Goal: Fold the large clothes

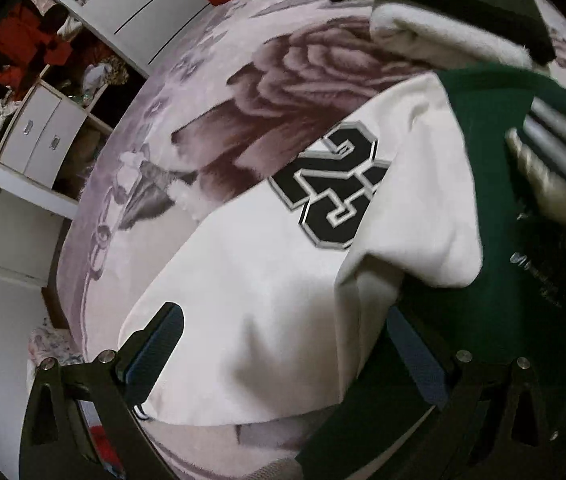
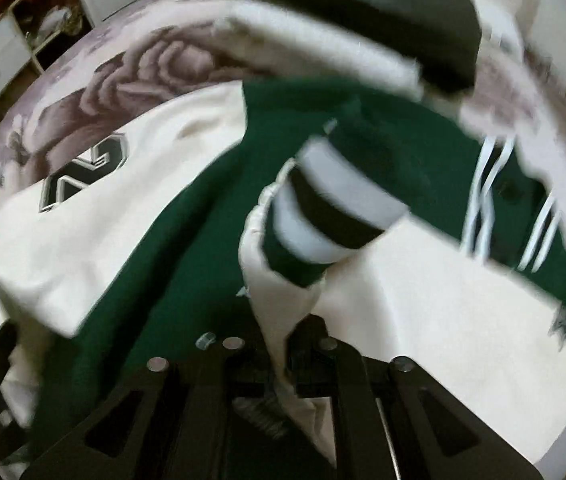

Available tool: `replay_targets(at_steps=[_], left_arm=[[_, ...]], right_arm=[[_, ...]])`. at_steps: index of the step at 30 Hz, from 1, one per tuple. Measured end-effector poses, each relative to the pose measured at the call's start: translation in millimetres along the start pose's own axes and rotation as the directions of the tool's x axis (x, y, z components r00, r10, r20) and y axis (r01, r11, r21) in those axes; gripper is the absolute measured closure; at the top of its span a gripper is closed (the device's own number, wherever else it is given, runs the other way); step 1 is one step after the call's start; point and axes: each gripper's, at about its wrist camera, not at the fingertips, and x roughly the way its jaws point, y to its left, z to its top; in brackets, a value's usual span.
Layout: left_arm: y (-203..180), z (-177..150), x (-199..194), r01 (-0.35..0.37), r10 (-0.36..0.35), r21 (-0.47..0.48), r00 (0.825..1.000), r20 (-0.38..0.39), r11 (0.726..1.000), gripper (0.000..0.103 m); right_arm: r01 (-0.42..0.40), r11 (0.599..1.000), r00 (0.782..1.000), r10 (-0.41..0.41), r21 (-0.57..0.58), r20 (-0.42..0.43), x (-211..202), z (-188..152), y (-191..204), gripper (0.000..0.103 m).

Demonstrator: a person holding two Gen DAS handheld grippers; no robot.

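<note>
While the jacket (image 1: 267, 320) lies on the bed (image 1: 211, 92), its cream sleeve (image 2: 283, 320) runs straight out from the right tongs (image 2: 283, 364), clenched on it; left tongs (image 1: 283, 360) gape empty.

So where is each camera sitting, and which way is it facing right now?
Left wrist: on the left gripper, angled down at the jacket on the blanket; both fingers show, spread wide.
Right wrist: on the right gripper, looking down along the striped cuff; sleeve cloth sits between its jaws.
Shared: jacket, blanket, number patch.
</note>
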Motion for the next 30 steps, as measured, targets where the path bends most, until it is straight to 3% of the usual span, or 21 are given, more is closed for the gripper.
replay_targets(at_steps=[1,4,5,8,11,13,14,16,17,19,20,22,23,24,25,27,28,30], left_arm=[[1,0,-4,0.007,-0.007,0.005,1.0,0.011,1.0,0.0],[-1,5,-17,0.03,-0.031,0.023,0.999,0.031,0.999,0.0],[-3,8,-21,0.04,-0.041,0.029,0.998,0.038,0.999,0.0],[-12,15,-32,0.058,-0.06,0.037,0.997,0.052,0.998,0.0],[-31,23,-38,0.076,-0.079,0.047,0.994,0.073,0.996,0.0],[-52,30,-37,0.09,-0.095,0.064,0.993,0.074,0.994,0.0],[-62,33,-36,0.102,-0.108,0.065,0.991,0.081,0.993,0.0],[-87,40,-30,0.116,-0.123,0.077,0.989,0.081,0.99,0.0],[-99,43,-27,0.117,-0.124,0.092,0.989,0.077,0.989,0.0],[-126,49,-15,0.092,-0.101,0.139,0.993,0.064,0.986,0.0],[-139,51,-7,0.07,-0.081,0.165,0.995,0.06,0.984,0.0],[-153,52,3,0.039,-0.05,0.199,0.998,0.047,0.979,0.0],[-159,52,8,0.03,-0.039,0.216,0.999,0.036,0.976,0.0],[-162,51,12,0.016,-0.023,0.228,0.999,0.027,0.973,0.0],[-163,50,14,0.008,-0.015,0.233,1.0,0.027,0.973,0.0],[-159,49,12,0.009,-0.015,0.228,1.0,0.021,0.974,0.0],[-154,49,9,0.034,-0.037,0.211,0.999,0.013,0.977,0.0],[-138,51,4,0.152,-0.149,0.136,0.988,-0.027,0.979,0.0]], right_arm=[[-0.059,0.996,0.998,0.061,0.065,-0.023,-6,-5,-10,0.058],[-0.2,0.92,0.978,0.206,0.336,0.017,-42,-41,-51,0.051],[-0.22,0.869,0.974,0.223,0.444,0.046,-58,-65,-72,0.051],[-0.174,0.699,0.983,0.167,0.694,0.077,-91,-144,-131,0.051],[-0.06,0.513,0.995,0.094,0.856,0.013,-104,-227,-176,0.051],[-0.031,0.42,0.995,0.099,0.907,-0.011,-97,-274,-198,0.051],[-0.023,0.399,0.994,0.109,0.917,-0.022,-89,-284,-212,0.052],[-0.047,0.418,0.99,0.138,0.907,-0.012,-72,-296,-220,0.066],[-0.047,0.448,0.992,0.125,0.893,-0.01,-66,-297,-223,0.067],[-0.029,0.472,0.999,0.042,0.881,0.011,-68,-291,-232,0.071],[0.011,0.467,0.999,-0.051,0.884,0.015,-74,-292,-238,0.072],[0.028,0.408,0.99,-0.141,0.913,0.032,-87,-302,-259,0.073],[0.018,0.35,0.99,-0.139,0.936,0.033,-85,-313,-269,0.073],[0.006,0.329,0.995,-0.094,0.944,0.026,-84,-320,-282,0.072],[-0.014,0.323,1.0,0.008,0.946,0.012,-75,-327,-283,0.072],[-0.021,0.341,0.998,0.058,0.94,0.001,-80,-334,-273,0.068],[-0.025,0.362,0.998,0.056,0.932,0.005,-86,-335,-264,0.061],[-0.045,0.388,0.998,0.049,0.921,0.028,-107,-343,-255,0.054]])
